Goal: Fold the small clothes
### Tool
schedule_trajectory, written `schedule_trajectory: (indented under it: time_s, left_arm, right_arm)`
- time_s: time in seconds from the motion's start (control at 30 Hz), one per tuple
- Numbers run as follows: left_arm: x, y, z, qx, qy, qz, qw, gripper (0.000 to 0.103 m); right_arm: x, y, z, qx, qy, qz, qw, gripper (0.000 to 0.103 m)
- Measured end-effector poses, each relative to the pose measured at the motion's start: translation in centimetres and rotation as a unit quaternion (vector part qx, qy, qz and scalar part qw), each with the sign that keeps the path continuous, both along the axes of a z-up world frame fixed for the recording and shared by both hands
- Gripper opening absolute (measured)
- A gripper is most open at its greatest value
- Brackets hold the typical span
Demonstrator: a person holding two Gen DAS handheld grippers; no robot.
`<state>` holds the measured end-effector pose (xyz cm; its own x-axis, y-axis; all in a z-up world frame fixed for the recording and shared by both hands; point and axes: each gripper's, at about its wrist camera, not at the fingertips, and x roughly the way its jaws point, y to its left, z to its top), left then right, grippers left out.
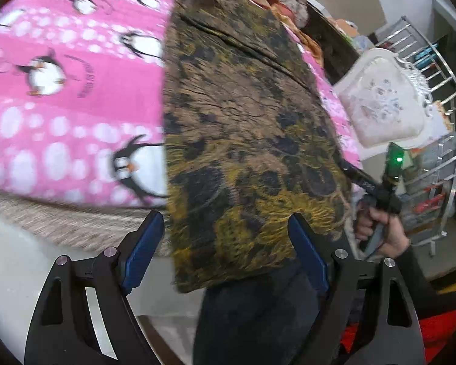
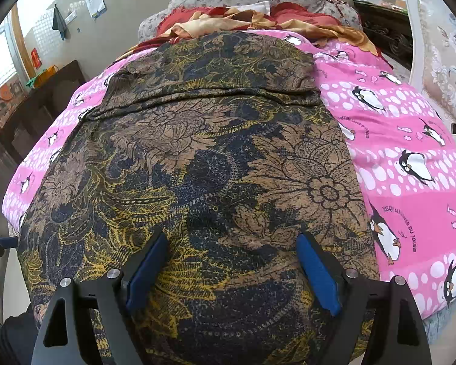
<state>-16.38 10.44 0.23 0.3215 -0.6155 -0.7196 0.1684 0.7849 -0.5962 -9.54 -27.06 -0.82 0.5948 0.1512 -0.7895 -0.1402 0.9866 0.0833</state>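
Observation:
A brown, black and yellow floral garment (image 2: 215,158) lies spread on a pink penguin bedsheet (image 2: 410,158), with a crease across its far part. It also shows in the left wrist view (image 1: 243,127), its near end hanging over the bed's edge. My left gripper (image 1: 228,243) is open, its blue pads on either side of the garment's near end. My right gripper (image 2: 231,261) is open, just above the garment's near part. The right gripper also shows in the left wrist view (image 1: 349,172), beside the garment's right edge, held by a hand.
A heap of red and orange cloth (image 2: 258,19) lies at the bed's far end. A white padded headboard (image 1: 383,97) and a metal rack (image 1: 434,158) stand at the right. A dark cabinet (image 2: 36,106) stands to the bed's left.

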Motion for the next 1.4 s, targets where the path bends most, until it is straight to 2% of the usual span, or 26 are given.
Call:
schedule_trajectory:
  time_s: [0.13, 0.2, 0.23, 0.3, 0.4, 0.47, 0.53, 0.6, 0.67, 0.73, 0.83, 0.87, 0.93, 1.03, 1.13, 1.23, 1.4]
  left_arm:
    - [1.8, 0.5, -0.6, -0.03, 0.02, 0.005, 0.9993, 0.084]
    - [1.8, 0.6, -0.6, -0.043, 0.026, -0.01, 0.9987, 0.084]
    - [1.7, 0.5, -0.7, -0.065, 0.033, -0.023, 0.9971, 0.084]
    - [1.3, 0.2, -1.4, -0.135, 0.059, -0.052, 0.9877, 0.084]
    - [1.2, -0.2, -1.0, -0.121, 0.046, -0.059, 0.9898, 0.084]
    - [1.5, -0.2, -0.8, -0.108, 0.044, -0.044, 0.9922, 0.083]
    - [1.8, -0.7, -0.5, -0.088, 0.038, -0.047, 0.9943, 0.083]
    - [1.5, -1.7, -0.2, -0.053, 0.023, -0.058, 0.9966, 0.082]
    - [0.9, -3.1, 0.2, 0.015, -0.01, -0.068, 0.9975, 0.068]
    - [0.3, -4.0, 0.4, 0.073, -0.038, -0.069, 0.9942, 0.057]
    - [-0.4, -4.2, 0.0, 0.119, -0.067, -0.05, 0.9894, 0.035]
    - [-0.5, -4.0, -0.2, 0.125, -0.072, -0.036, 0.9889, 0.022]
    - [-0.4, -2.9, -0.7, 0.118, -0.07, -0.009, 0.9905, 0.012]
    - [-0.7, -2.4, -1.0, 0.101, -0.071, 0.014, 0.9922, 0.011]
    - [-0.9, -2.5, -1.0, 0.107, -0.073, 0.021, 0.9914, 0.011]
    - [-0.9, -2.6, -0.8, 0.1, -0.066, 0.027, 0.9925, 0.012]
    - [-0.7, -2.6, -0.8, 0.088, -0.058, 0.032, 0.9939, 0.012]
  right_arm:
    - [0.0, 0.0, 0.0, 0.001, 0.001, -0.001, 1.0, 0.085]
    - [-0.1, 0.0, 0.1, 0.002, 0.0, 0.0, 1.0, 0.085]
    - [-0.1, -0.1, 0.0, 0.003, -0.001, 0.0, 1.0, 0.085]
    - [-0.2, -0.1, 0.0, 0.005, -0.002, 0.0, 1.0, 0.085]
    - [-0.2, -0.2, 0.1, 0.004, -0.002, 0.001, 1.0, 0.085]
    - [-0.5, -0.3, 0.8, -0.002, -0.005, 0.002, 1.0, 0.085]
    - [-1.3, -1.4, 2.1, -0.018, -0.026, -0.013, 0.999, 0.084]
    - [-2.4, -3.2, 3.3, -0.011, -0.049, -0.024, 0.998, 0.084]
    - [-4.2, -5.9, 4.6, 0.005, -0.069, -0.032, 0.997, 0.085]
    - [-6.1, -8.0, 5.2, 0.011, -0.083, -0.03, 0.996, 0.085]
    - [-8.3, -10.6, 4.2, 0.02, -0.071, -0.025, 0.997, 0.085]
    - [-8.9, -11.4, 3.6, 0.03, -0.063, -0.026, 0.997, 0.085]
    - [-9.9, -12.1, 2.6, 0.049, -0.066, -0.025, 0.996, 0.084]
    - [-10.4, -12.5, 1.0, 0.09, -0.066, -0.001, 0.994, 0.073]
    - [-10.6, -12.0, -0.3, 0.116, -0.063, 0.033, 0.991, 0.071]
    - [-10.4, -12.1, -2.1, 0.115, -0.042, 0.041, 0.992, 0.07]
    - [-9.3, -13.0, -4.5, 0.169, -0.02, 0.067, 0.983, 0.064]
